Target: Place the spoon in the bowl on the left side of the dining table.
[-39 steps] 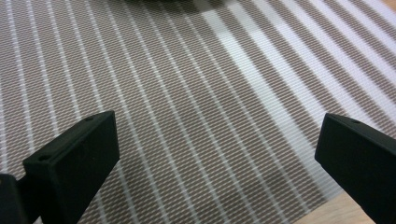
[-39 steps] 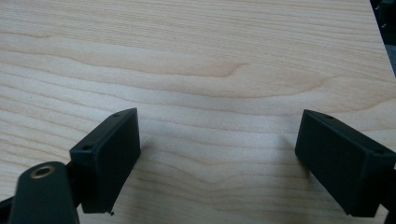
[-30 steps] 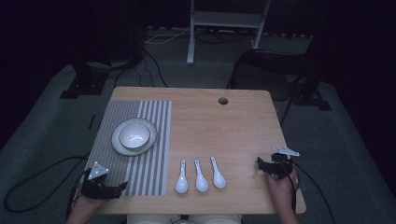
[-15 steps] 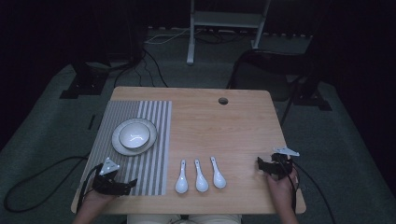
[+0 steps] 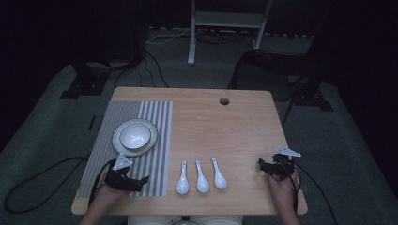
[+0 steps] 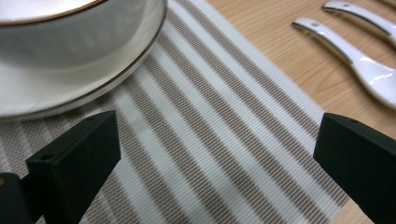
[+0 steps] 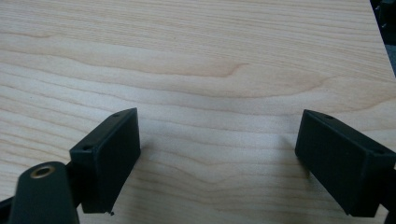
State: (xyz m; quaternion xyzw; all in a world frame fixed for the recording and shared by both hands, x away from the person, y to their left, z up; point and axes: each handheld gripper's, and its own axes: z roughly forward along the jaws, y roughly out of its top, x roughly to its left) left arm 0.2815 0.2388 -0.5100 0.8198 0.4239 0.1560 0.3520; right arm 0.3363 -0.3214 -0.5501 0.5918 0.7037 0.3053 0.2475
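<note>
I work at a light wooden table (image 5: 234, 126) with a round cable hole (image 5: 224, 101). Around it I see grey carpet floor (image 5: 338, 140). Behind stand a white metal frame (image 5: 230, 21) and dark stands; the room is dim.

Dim room, lit tabletop, soft shadows

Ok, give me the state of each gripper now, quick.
Left gripper: open, holding nothing, over the striped placemat.
Right gripper: open, holding nothing, over bare table.
</note>
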